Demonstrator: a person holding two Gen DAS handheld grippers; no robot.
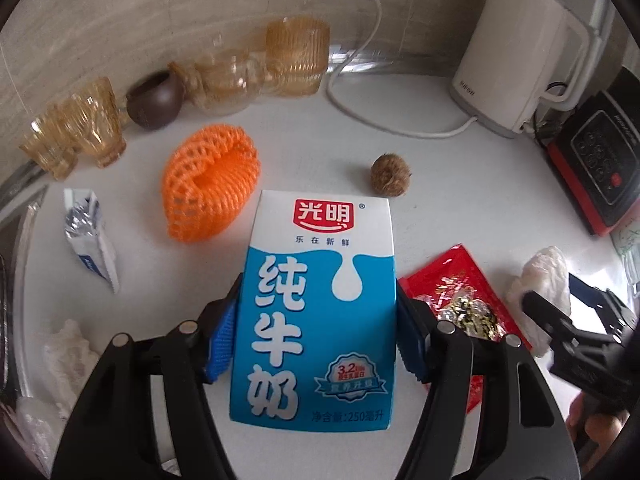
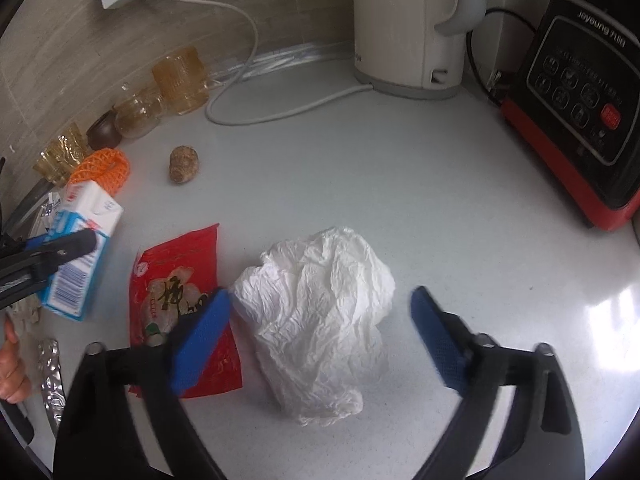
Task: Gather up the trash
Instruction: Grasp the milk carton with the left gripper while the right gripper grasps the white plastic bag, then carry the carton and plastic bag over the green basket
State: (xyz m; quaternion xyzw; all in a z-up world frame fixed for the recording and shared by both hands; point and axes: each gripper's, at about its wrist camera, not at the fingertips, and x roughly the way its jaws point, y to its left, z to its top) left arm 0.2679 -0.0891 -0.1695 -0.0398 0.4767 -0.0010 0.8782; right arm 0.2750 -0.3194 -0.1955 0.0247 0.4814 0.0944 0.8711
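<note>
Clamping milk carton (image 1: 316,312), left hand-held gripper (image 1: 316,328) level.

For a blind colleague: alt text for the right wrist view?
The open right gripper frames a crumpled white tissue on a white counter. A red snack wrapper lies beside it; the left gripper holds a milk carton.

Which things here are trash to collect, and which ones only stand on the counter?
Trash: milk carton in left gripper, tissue between open right gripper fingers, red wrapper, orange net, foil packet, brown husk.

Not trash: kettle, amber glasses, brown cup, cooker.
</note>
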